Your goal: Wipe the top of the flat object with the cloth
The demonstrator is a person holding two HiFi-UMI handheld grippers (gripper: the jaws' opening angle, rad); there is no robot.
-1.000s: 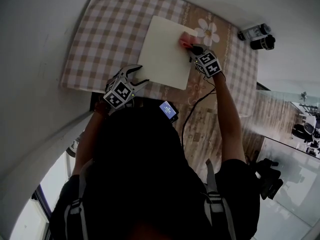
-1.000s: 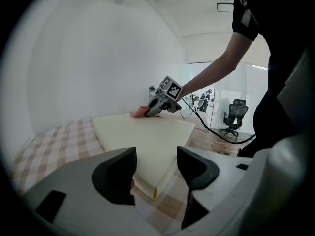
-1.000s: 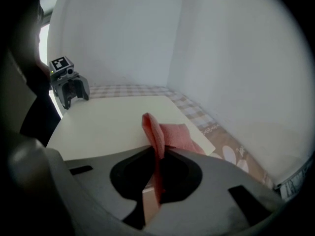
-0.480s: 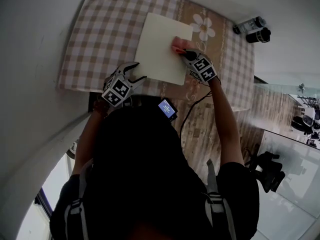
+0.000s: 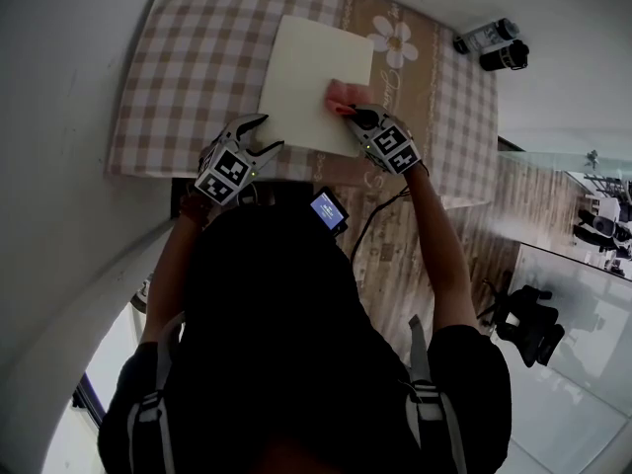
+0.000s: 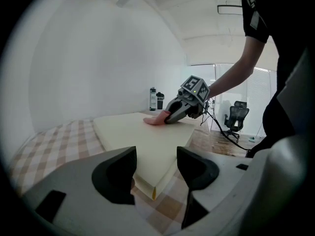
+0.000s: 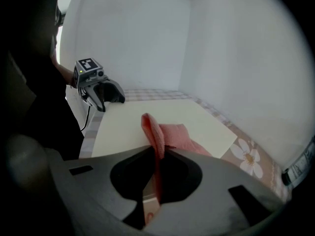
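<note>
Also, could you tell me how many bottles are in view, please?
2: a paler bottle and a black bottle, side by side beyond the tablecloth's far right corner. Others could be hidden.

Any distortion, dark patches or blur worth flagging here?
Head view: strong fisheye bends the table edges; the person, unlit, fills the lower half. Left gripper view: black round border, windows washed out. Right gripper view: cloth near the lens looks soft.

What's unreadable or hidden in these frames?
- Labels on the bottles: too small, head and left gripper views.
- Near edge of the table: head view, hidden by the person's head.
- Where the cloth meets the flat object: right gripper view, hidden by the right tool.
</note>
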